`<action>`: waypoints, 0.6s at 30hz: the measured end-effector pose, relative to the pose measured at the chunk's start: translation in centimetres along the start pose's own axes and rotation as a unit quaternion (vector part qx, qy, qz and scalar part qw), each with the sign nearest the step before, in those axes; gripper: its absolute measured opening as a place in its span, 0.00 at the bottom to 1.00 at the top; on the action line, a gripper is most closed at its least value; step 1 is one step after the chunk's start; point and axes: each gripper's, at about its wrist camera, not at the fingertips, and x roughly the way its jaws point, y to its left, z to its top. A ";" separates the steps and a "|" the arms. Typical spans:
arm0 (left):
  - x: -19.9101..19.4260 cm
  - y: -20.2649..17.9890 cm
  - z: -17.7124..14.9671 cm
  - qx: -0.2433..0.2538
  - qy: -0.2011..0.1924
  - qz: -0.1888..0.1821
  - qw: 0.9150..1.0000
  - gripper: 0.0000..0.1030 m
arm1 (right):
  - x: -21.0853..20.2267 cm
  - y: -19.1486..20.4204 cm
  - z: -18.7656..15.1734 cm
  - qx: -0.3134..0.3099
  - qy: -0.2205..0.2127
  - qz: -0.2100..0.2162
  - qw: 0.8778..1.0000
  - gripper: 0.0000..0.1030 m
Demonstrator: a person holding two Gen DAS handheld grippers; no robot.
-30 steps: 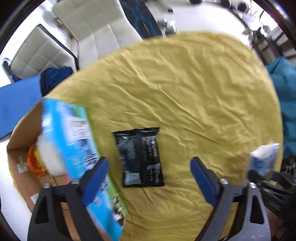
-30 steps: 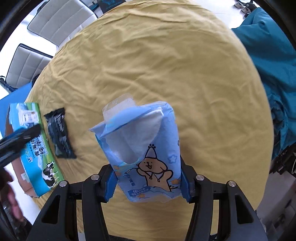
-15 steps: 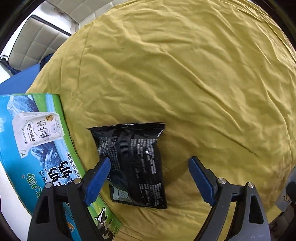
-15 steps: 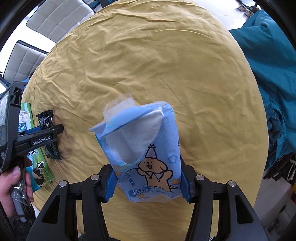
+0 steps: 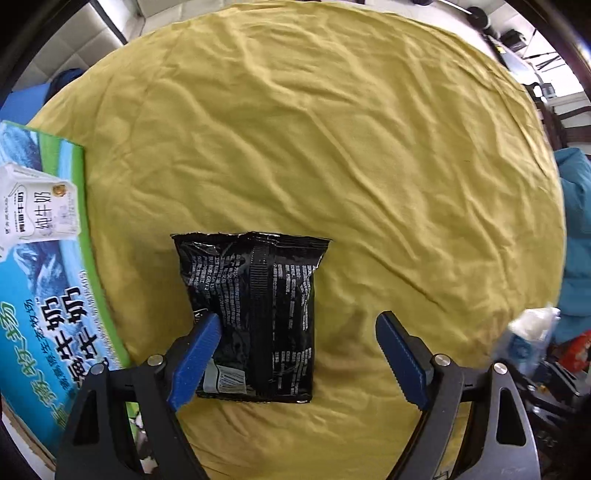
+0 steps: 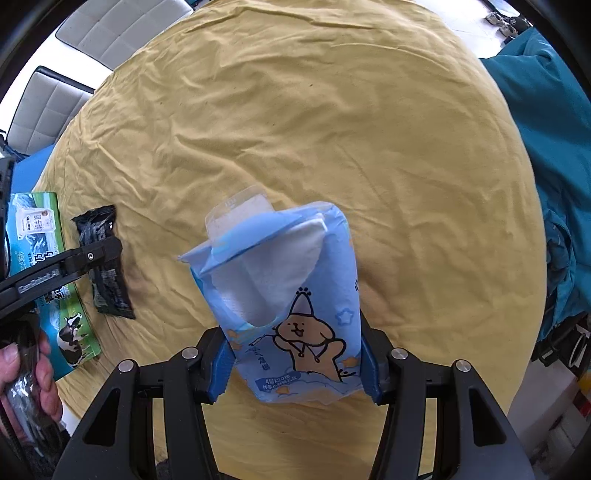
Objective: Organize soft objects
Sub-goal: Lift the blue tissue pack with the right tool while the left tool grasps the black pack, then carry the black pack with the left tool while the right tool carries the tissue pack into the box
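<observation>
One black snack packet [image 5: 255, 314] lies flat on the yellow cloth [image 5: 332, 147] that covers the round desk, directly under the left gripper [image 5: 298, 354]; it is glossy, with white print, a ribbed seam down its middle and crimped ends. The left gripper points down with its blue pads spread wide: the left pad [image 5: 195, 360] overlaps the packet's near left corner in the view, the right pad stands well clear of the packet's right edge, and neither visibly presses on it. One tissue pack [image 6: 291, 306] sits pinched between the pads of the right gripper [image 6: 295, 363], held by its lower end above the cloth; it is soft blue plastic with a cartoon animal in a pointed hat, stars, a lifted flap and white tissue showing through the opening. One blue and green milk carton box [image 5: 40, 280] lies just left of the left gripper, its long edge running near the packet without touching it. Ahead of both grippers the wrinkled cloth is open out to the desk's curved rim. To the right of the right gripper a teal fabric [image 6: 546, 147] lies beyond the rim, and two white padded chairs [image 6: 122, 29] stand past the far left edge. A hand [image 6: 33, 373] grips the left gripper's handle at the left of the right wrist view.
</observation>
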 end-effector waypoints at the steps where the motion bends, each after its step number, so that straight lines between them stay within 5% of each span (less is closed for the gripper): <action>1: -0.1 0.0 -0.1 0.000 -0.001 -0.006 1.000 0.83 | 0.1 0.2 0.0 -0.003 0.002 -0.002 1.000 0.57; 9: 1.8 2.2 -0.7 0.000 0.027 0.049 0.998 0.82 | 1.7 1.2 0.0 -0.010 0.015 -0.010 1.000 0.64; 13: 3.1 2.1 -2.2 0.007 0.030 0.061 0.998 0.60 | 2.2 1.4 -0.4 -0.009 0.013 -0.022 1.000 0.69; 18: 2.7 0.6 -3.9 0.011 0.028 0.026 0.999 0.56 | 2.5 1.9 -0.8 -0.013 0.008 -0.035 0.999 0.74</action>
